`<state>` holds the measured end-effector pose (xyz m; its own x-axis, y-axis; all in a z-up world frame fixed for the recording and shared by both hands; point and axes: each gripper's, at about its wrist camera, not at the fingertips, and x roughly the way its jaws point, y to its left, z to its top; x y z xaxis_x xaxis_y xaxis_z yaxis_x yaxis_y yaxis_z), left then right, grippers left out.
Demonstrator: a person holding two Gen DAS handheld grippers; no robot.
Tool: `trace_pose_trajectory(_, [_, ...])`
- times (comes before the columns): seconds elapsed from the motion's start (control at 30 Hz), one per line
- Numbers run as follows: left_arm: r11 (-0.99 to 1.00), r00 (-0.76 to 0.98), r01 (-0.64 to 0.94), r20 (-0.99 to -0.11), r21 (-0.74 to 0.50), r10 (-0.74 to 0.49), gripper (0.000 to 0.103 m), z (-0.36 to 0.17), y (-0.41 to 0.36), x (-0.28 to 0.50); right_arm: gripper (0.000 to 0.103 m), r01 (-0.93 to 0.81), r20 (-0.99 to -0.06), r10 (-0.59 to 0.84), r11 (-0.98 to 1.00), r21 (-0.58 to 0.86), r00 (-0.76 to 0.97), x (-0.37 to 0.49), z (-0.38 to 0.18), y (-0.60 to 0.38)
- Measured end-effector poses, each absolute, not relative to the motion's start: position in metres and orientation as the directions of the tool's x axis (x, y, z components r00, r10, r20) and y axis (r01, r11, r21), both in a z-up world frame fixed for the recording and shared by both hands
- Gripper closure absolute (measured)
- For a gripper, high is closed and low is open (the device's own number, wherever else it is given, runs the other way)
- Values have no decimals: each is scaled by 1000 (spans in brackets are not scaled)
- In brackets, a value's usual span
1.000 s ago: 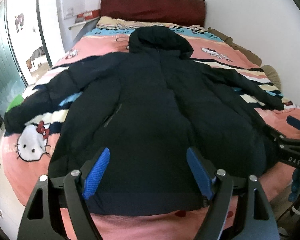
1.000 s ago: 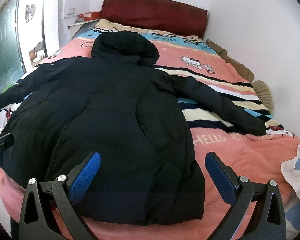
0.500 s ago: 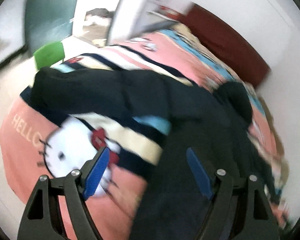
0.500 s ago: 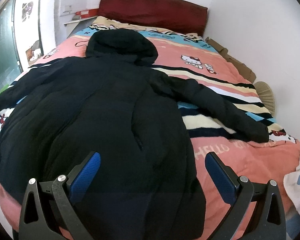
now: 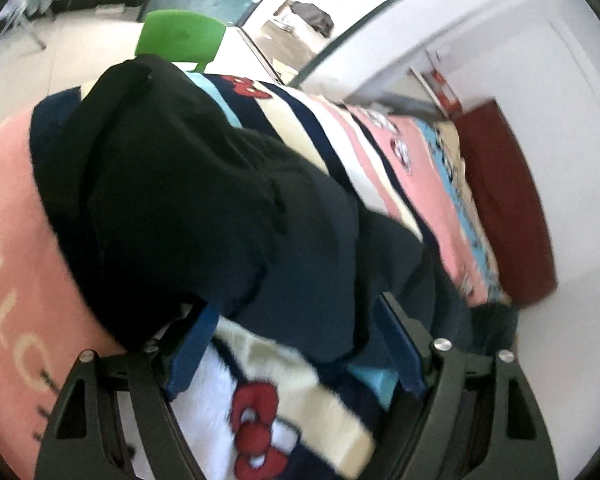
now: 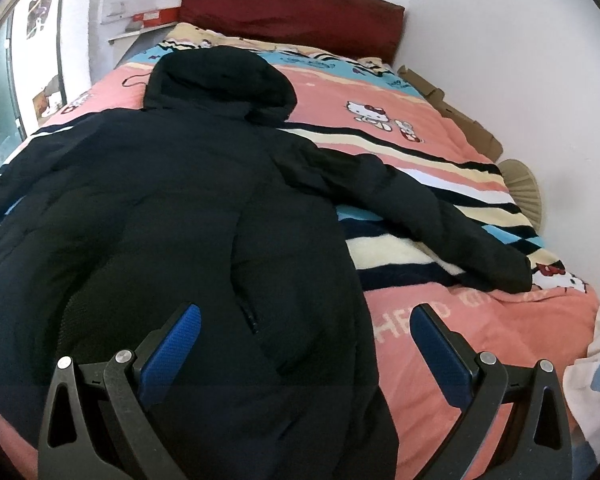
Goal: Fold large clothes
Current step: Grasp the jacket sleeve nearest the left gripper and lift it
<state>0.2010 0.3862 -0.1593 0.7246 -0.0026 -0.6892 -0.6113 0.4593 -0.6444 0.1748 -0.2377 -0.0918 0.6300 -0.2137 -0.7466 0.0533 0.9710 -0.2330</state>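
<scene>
A large black hooded jacket [image 6: 172, 216] lies spread flat on the bed, hood toward the red headboard, its right sleeve [image 6: 432, 216] stretched out to the right. My right gripper [image 6: 306, 340] is open and empty, low over the jacket's hem and right side. In the left wrist view the jacket's left sleeve [image 5: 172, 200] fills the middle, close up and blurred. My left gripper [image 5: 296, 344] is open, its jaws on either side of the sleeve's near edge, not closed on it.
The bed has a pink, striped Hello Kitty blanket [image 6: 380, 92]. A red headboard [image 6: 292, 16] stands at the far end, a white wall [image 6: 520, 60] on the right. A green chair [image 5: 180, 40] and a glass door stand left of the bed. A crumpled cloth [image 6: 596, 360] lies at right.
My left gripper has swung from the jacket's hem over to the left sleeve and come down close to it. My right gripper has moved slightly forward over the jacket.
</scene>
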Motion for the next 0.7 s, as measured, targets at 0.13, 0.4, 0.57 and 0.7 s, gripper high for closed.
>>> trace_pose_trajectory(0.13, [312,759,-618,-652,-721,-4,24,-176,411,202,1,64,-751,-226,969,-239,620,182,-96,-242])
trace_pose_trajectory(0.4, [98,808,-586,-590,-804,-8,78,-205,437,190,1,92,-759,-237,969,-228,607,184,-100,-255])
trace_pose_trajectory(0.57, [234,806,-576,-592,-783,3,91,-184,429,189,0,108,-759,-234,971,-213,607,182,-102,-262])
trace_pose_trajectory(0.7, [386,814,-540,-580,-747,16,92,-145,411,198,0,117,-756,-228,973,-199,613,180,-100,-266])
